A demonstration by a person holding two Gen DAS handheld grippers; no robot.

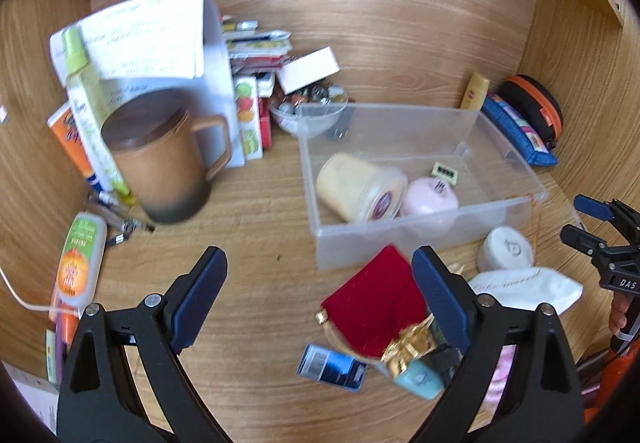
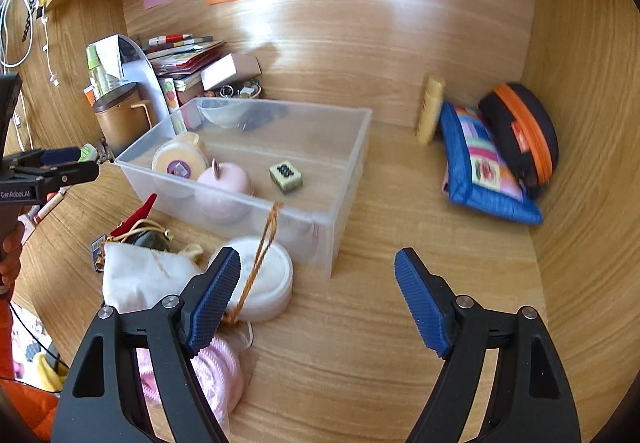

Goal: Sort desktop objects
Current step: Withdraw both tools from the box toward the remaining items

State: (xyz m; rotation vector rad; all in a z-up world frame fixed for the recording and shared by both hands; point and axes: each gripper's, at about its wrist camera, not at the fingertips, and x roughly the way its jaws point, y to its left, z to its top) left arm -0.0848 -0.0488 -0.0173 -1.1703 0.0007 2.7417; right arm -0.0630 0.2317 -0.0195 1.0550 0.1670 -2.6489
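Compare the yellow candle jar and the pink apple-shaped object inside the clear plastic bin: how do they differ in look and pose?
The yellow candle jar is a cylinder lying on its side, its round labelled end facing outward; the pink apple-shaped object is squat and rounded, sitting upright with a small dark stem on top. The jar looks larger than the apple. Both rest side by side at the same end of the clear bin.
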